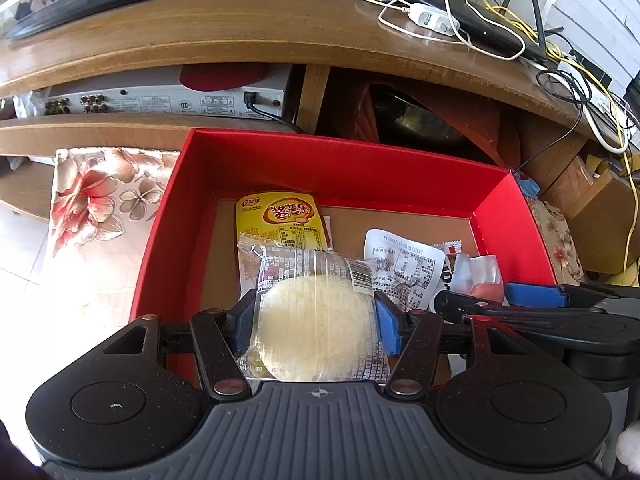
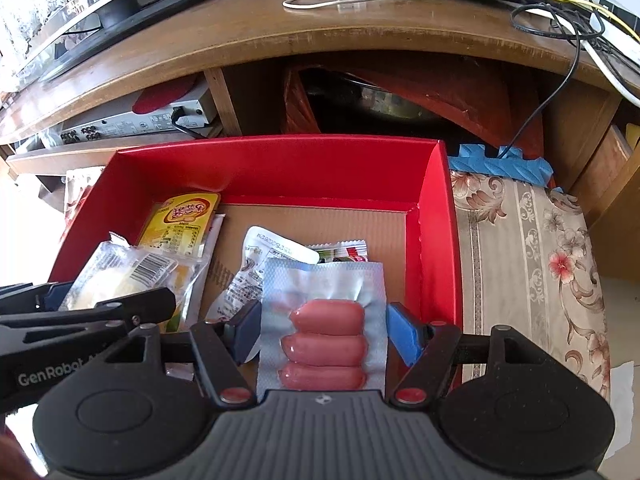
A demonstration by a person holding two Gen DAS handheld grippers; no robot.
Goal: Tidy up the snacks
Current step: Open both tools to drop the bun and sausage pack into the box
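A red box with a cardboard floor holds several snack packets: a yellow packet and a white printed packet. My left gripper is shut on a clear-wrapped pale round cake, held over the box's near left part. My right gripper is shut on a clear pack of three pink sausages, held over the box's near right part. In the right wrist view the red box, the yellow packet, the white packet and the cake show too.
The box stands on a floral cloth in front of a wooden TV stand. A silver player sits on its shelf; a router and tangled cables lie on top. A blue foam piece is behind the box.
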